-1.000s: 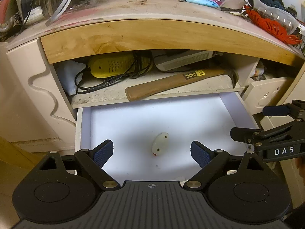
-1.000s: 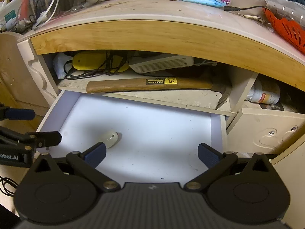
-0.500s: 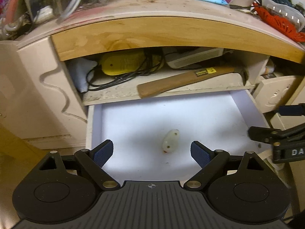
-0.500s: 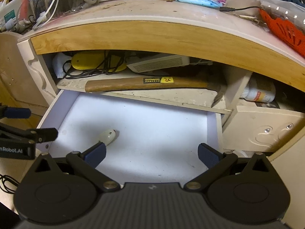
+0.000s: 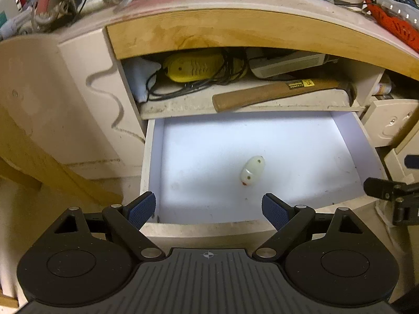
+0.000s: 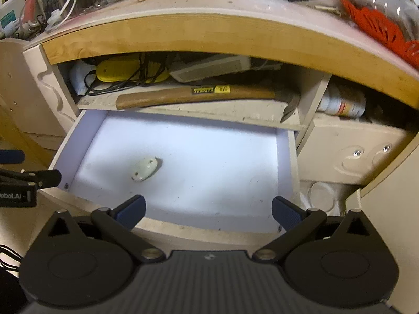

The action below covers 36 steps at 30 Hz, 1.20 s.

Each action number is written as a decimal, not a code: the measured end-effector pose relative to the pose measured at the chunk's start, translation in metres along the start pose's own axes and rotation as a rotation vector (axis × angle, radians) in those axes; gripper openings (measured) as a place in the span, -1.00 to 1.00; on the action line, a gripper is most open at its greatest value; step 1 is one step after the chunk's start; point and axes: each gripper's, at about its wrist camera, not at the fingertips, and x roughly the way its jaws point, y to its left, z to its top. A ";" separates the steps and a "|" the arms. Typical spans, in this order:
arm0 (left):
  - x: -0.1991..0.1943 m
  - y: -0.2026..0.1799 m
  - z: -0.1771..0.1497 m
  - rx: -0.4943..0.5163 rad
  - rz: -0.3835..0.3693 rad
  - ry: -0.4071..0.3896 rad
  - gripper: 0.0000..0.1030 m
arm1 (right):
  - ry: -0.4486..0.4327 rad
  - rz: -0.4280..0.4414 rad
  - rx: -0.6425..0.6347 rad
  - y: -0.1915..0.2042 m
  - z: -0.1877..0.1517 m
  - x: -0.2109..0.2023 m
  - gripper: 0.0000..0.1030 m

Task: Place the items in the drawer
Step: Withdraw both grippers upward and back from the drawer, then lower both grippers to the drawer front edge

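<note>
- Left wrist view: left tool [image 5: 208, 210] spread wide, empty, above front rim of pulled-out white-lined wooden drawer [image 5: 204, 229]. Small pale oval object [image 5: 252, 170] lies on drawer floor, centre-right.
- Right wrist view: right tool [image 6: 208, 213] also wide apart, empty. Wooden-handled hammer [image 6: 199, 94] on shelf above.

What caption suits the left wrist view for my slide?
Open left hand-held gripper over open drawer holding one small white item.

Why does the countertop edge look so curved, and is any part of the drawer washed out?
Left wrist view: fisheye distortion bows the countertop edge; the drawer floor is overexposed to bluish white. Right wrist view: same bowing, same glare, upper right corner slightly blurred.
</note>
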 end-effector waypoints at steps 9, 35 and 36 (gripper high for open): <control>0.024 -0.001 -0.012 -0.004 -0.017 0.112 0.74 | 0.072 0.011 -0.006 0.002 -0.011 0.012 0.99; 0.057 -0.002 -0.035 -0.063 -0.071 0.262 0.74 | 0.229 0.020 0.017 -0.001 -0.030 0.041 0.99; 0.058 -0.003 -0.036 -0.063 -0.073 0.265 0.74 | 0.232 0.020 0.020 -0.001 -0.031 0.042 1.00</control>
